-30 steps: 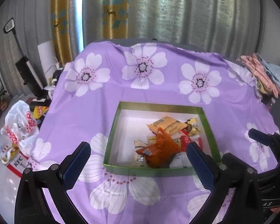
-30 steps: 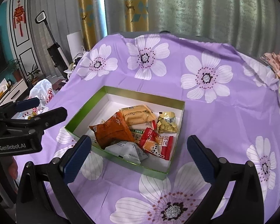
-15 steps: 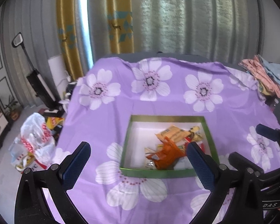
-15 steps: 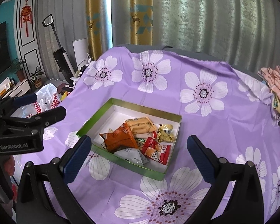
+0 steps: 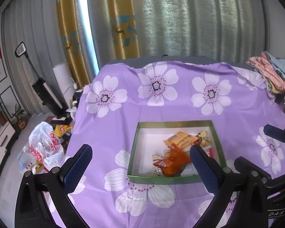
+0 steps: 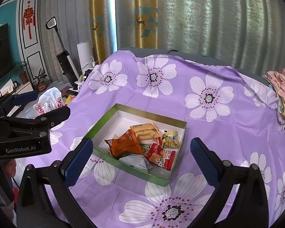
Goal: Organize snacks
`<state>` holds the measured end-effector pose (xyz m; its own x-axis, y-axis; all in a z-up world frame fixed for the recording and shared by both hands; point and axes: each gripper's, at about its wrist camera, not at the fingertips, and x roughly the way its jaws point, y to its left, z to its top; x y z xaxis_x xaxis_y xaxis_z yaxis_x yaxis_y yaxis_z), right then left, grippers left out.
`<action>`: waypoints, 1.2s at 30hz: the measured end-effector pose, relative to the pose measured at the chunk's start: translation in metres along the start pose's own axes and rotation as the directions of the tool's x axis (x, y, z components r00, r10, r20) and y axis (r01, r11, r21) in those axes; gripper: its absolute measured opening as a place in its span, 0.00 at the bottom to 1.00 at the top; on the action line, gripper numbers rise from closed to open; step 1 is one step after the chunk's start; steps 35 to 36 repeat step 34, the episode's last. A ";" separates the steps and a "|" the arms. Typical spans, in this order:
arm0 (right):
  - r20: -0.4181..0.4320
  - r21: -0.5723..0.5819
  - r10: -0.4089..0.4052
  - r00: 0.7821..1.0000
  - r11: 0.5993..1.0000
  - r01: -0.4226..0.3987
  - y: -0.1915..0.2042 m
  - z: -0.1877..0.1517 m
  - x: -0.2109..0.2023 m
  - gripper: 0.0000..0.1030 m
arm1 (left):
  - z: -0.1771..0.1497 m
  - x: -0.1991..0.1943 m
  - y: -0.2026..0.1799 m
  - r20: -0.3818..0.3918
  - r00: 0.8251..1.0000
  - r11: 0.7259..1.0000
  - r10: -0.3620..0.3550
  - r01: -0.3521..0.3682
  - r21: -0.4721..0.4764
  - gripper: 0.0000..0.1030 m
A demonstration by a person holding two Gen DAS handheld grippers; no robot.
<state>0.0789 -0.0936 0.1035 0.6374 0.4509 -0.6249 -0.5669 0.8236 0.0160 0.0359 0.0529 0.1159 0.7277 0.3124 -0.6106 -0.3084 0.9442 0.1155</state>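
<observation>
Left tongs [image 5: 140, 163] and right tongs [image 6: 141, 158], both black with blue ribbed pads, gape wide and empty, held above the near worktop, touching nothing. Shallow rectangular green-rimmed, white-lined cardboard box [image 6: 104, 121] sits mid-worktop on a smooth purple cloth with white flowers [image 6: 209, 96]. Inside, bunched at its right half: crinkly orange foil snack bag [image 6: 123, 144], tan wrapped biscuit pack [image 6: 145, 132], gold foil sweets [image 6: 171, 139], red sachets [image 6: 161, 155], grey triangular pouch [image 6: 135, 161].
</observation>
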 end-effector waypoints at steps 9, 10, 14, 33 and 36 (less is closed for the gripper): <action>0.000 0.001 0.004 1.000 1.000 -0.004 -0.001 -0.002 -0.001 1.00 | 0.001 0.000 -0.005 0.012 1.000 1.000 0.011 -0.011 0.013 0.99; 0.001 -0.001 0.005 1.000 1.000 -0.005 0.000 -0.002 -0.001 1.00 | 0.001 0.000 -0.006 0.013 1.000 1.000 0.012 -0.012 0.015 0.99; 0.001 -0.001 0.005 1.000 1.000 -0.005 0.000 -0.002 -0.001 1.00 | 0.001 0.000 -0.007 0.013 1.000 1.000 0.015 -0.015 0.014 0.99; -0.006 -0.010 0.011 1.000 1.000 -0.011 0.003 -0.001 0.002 1.00 | 0.004 0.004 0.002 0.021 1.000 1.000 0.018 -0.018 -0.006 0.99; -0.007 -0.010 0.010 1.000 1.000 -0.010 0.004 -0.001 0.002 1.00 | 0.004 0.005 0.003 0.020 1.000 1.000 0.018 -0.018 -0.008 0.99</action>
